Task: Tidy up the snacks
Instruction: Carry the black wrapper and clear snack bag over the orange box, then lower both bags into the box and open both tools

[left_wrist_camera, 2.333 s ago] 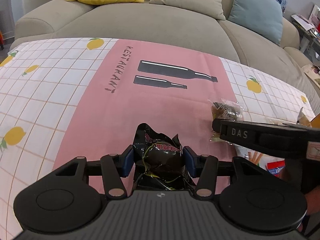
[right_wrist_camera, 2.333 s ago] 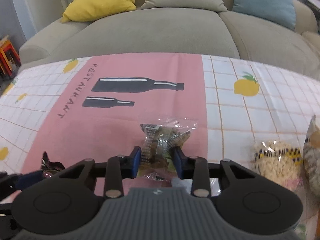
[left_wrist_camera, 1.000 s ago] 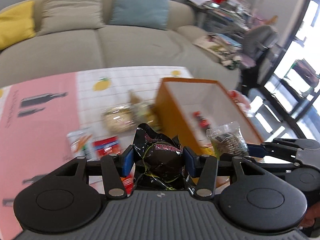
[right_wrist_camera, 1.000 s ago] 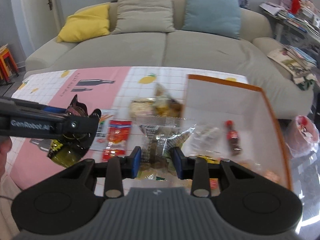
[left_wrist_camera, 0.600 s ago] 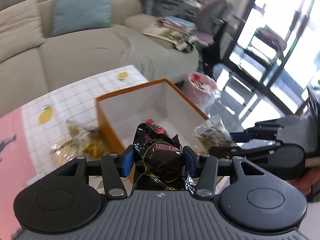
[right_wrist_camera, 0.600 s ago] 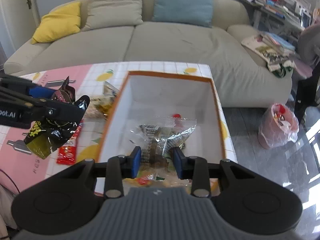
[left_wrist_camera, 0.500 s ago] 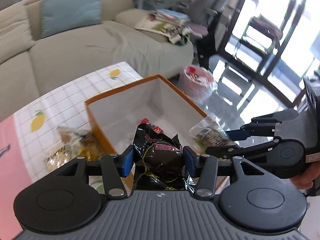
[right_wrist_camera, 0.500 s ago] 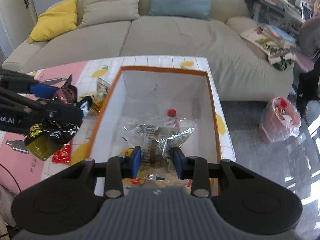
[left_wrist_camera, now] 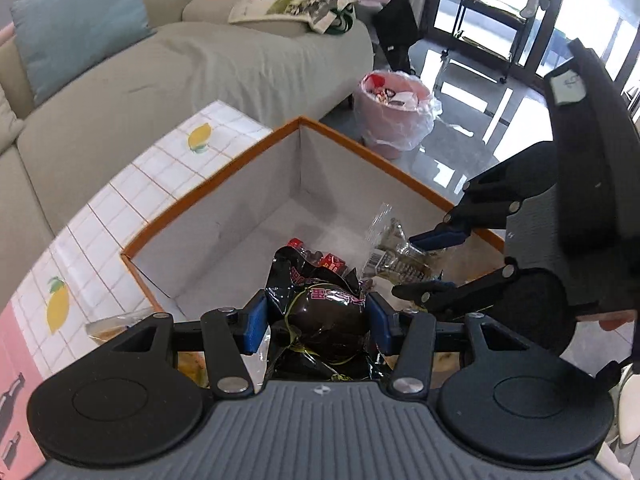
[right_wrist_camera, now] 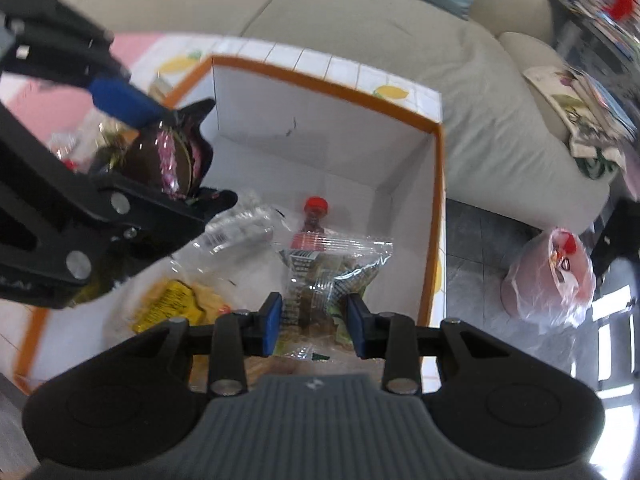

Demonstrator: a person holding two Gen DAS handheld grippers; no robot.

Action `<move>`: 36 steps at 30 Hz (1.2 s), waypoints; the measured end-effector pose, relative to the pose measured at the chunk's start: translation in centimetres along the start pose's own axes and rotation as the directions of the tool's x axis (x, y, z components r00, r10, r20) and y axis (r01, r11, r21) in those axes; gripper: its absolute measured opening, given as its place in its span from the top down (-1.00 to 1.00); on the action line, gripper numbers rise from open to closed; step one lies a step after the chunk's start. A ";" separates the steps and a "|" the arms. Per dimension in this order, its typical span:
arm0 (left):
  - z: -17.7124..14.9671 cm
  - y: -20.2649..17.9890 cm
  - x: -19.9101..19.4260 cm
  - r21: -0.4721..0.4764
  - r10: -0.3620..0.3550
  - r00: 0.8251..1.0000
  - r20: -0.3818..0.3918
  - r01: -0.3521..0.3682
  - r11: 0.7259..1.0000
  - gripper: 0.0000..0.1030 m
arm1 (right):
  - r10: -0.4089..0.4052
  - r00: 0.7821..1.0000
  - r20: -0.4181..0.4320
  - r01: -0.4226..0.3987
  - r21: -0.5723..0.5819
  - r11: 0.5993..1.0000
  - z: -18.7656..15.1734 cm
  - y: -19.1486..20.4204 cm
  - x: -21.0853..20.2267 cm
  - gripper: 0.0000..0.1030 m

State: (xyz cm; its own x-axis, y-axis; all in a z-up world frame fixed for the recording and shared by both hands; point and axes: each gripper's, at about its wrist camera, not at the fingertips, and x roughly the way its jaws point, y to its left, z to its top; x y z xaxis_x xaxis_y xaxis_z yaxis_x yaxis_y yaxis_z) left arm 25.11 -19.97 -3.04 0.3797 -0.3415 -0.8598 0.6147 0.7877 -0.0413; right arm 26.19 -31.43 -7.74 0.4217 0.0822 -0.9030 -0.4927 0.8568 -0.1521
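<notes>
The black foil snack (left_wrist_camera: 324,312), crinkled and glossy with pink lettering, stands upright, clamped in the left tongs (left_wrist_camera: 318,322) over the orange-rimmed box (left_wrist_camera: 224,168). Beside it, the right tongs (right_wrist_camera: 314,322) grip a clear packet (right_wrist_camera: 320,276), top seam up, above the box floor. Below, a red-capped bottle (right_wrist_camera: 314,220) lies pointing away, half covered by blurred wrappers.
</notes>
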 end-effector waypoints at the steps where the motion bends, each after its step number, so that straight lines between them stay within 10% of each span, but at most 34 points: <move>1: 0.0 0.1 0.3 0.000 -0.006 1.000 -0.006 0.006 1.000 -0.13 | 0.006 1.000 -0.018 -0.006 -0.012 1.000 0.1 -0.1 0.6 0.35; 36: 1.8 -0.6 7.3 -0.060 -0.024 0.989 -0.147 0.016 0.998 -0.40 | -0.014 1.000 -0.004 0.014 -0.045 0.999 -1.3 -1.8 -1.1 0.04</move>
State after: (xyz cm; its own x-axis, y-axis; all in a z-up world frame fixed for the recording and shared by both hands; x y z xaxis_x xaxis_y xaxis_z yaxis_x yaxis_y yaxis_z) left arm 28.78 -23.86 -8.32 0.2590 -0.2816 -0.9239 0.5777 0.8118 -0.0855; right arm 25.57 -33.75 -6.97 0.4258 0.0684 -0.9022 -0.5202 0.8343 -0.1823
